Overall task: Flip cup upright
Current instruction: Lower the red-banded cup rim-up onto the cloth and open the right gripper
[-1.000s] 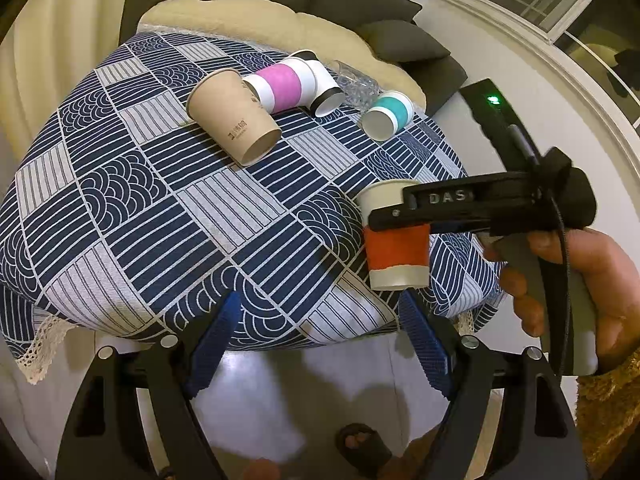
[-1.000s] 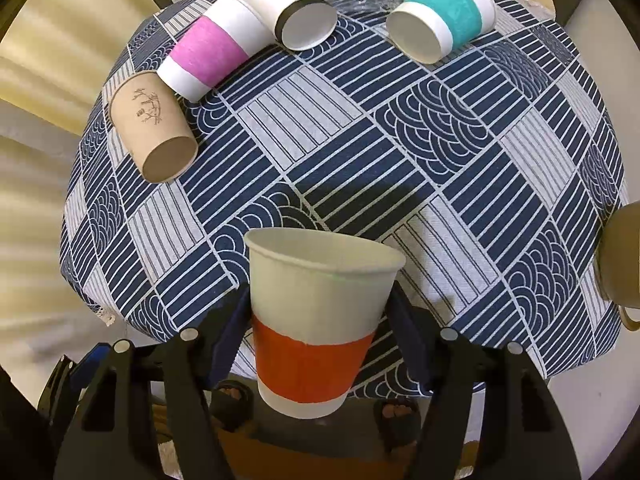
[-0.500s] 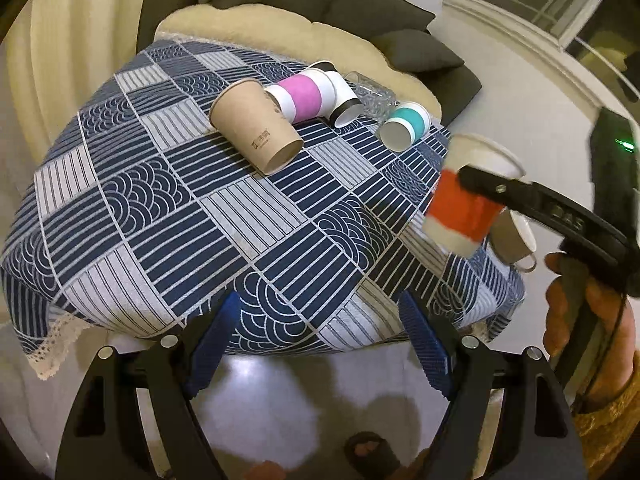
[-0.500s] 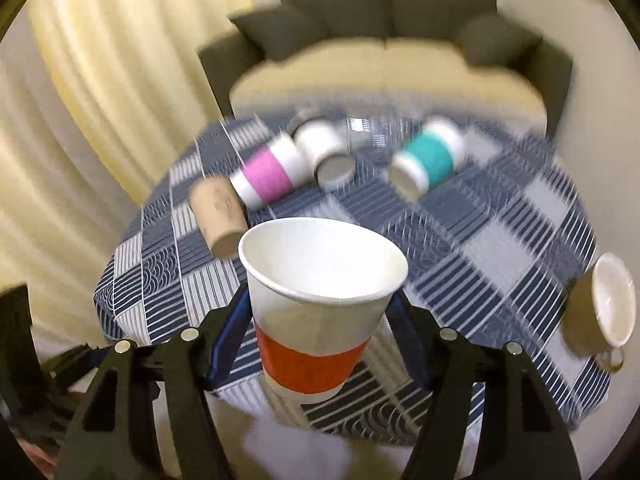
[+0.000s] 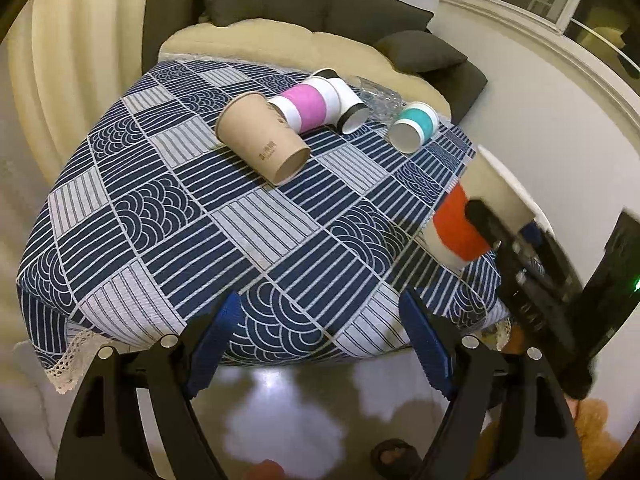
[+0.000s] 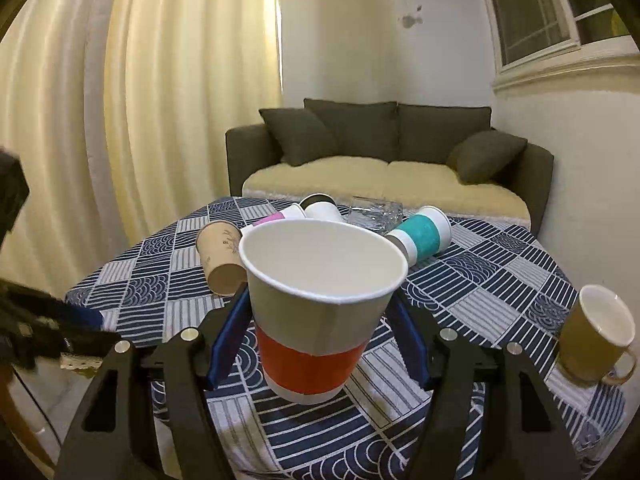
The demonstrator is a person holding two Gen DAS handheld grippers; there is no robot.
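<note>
Right wrist view: the right gripper (image 6: 316, 320) fingers clamp a red-banded paper cup (image 6: 320, 304) at mid-wall, mouth up, apparently just above the counter (image 6: 500, 280). Light and crushable, it wants a gentle squeeze. The left gripper (image 5: 320, 336) fingers stand wide, empty.

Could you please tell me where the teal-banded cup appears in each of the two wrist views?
Left wrist: teal-banded cup lies upper right of centre, at the table's far edge.
Right wrist: it lies just right of centre, behind the held red-banded cup.
Shared landmark: the brown paper cup.
</note>
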